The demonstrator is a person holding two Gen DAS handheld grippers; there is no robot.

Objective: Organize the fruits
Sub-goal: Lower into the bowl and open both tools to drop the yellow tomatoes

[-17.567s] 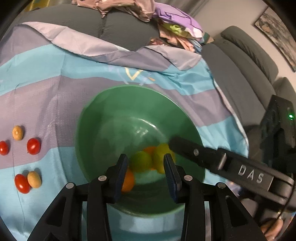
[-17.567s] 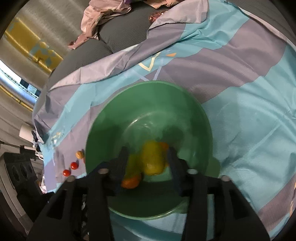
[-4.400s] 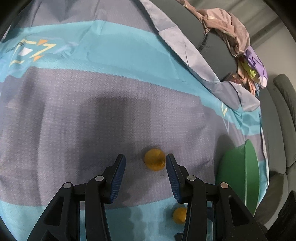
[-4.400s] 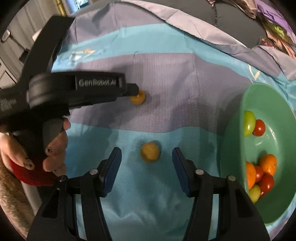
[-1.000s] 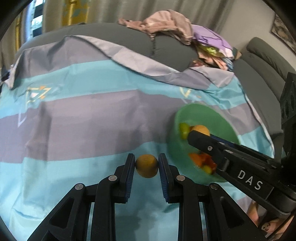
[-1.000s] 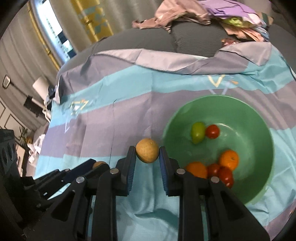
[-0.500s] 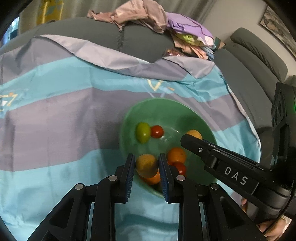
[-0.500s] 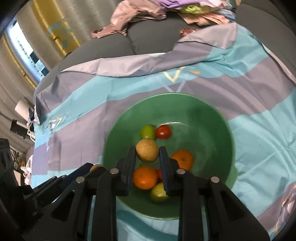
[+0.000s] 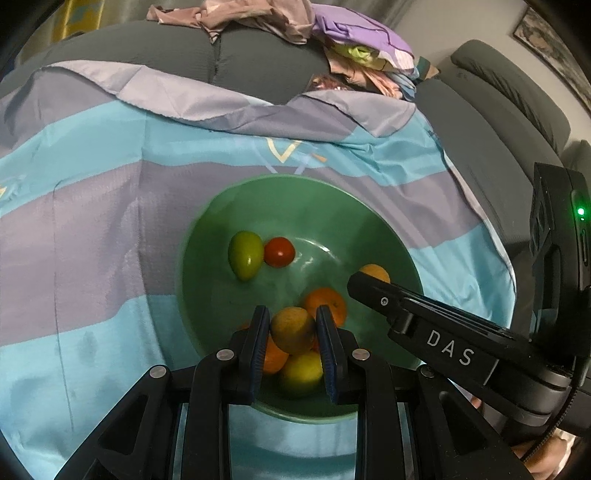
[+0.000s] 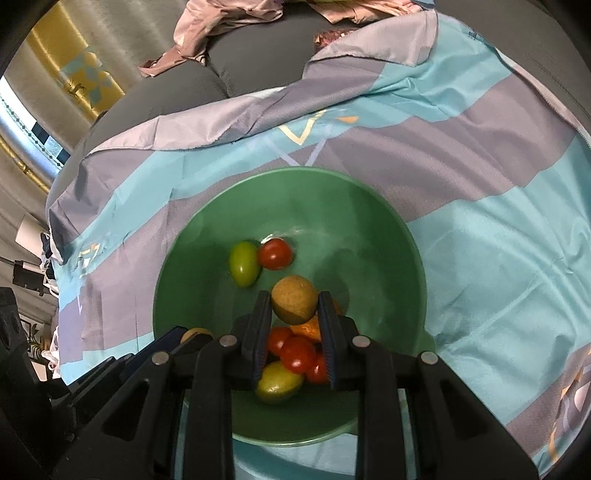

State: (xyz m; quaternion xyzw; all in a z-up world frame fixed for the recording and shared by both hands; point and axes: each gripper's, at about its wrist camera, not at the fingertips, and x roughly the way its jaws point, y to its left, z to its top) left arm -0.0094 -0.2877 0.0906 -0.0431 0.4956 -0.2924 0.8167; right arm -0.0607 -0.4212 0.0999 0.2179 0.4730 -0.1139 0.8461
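A green bowl [image 9: 310, 192] sits on a striped blue and purple cloth and holds several fruits: a green one [image 9: 243, 254], a red tomato [image 9: 279, 252] and an orange [image 9: 327, 302]. My left gripper [image 9: 291, 330] is shut on a yellow-orange fruit [image 9: 292, 329] above the bowl's near side. My right gripper [image 10: 293, 308] is shut on a tan round fruit [image 10: 294, 299] over the bowl [image 10: 369, 206], above red tomatoes [image 10: 295, 354] and a green fruit [image 10: 243, 264]. The right gripper's arm also shows in the left wrist view [image 9: 443, 343].
The cloth [image 9: 92, 206] covers a grey sofa. A pile of clothes [image 9: 295, 26] lies on the sofa back. Grey sofa cushions [image 9: 498, 110] run along the right. A yellow patterned curtain [image 10: 81, 74] hangs at the far left.
Both grippers have carried their fruits from over the cloth to above the bowl and have come lower and closer to the fruits inside. Both stay shut on their fruits.
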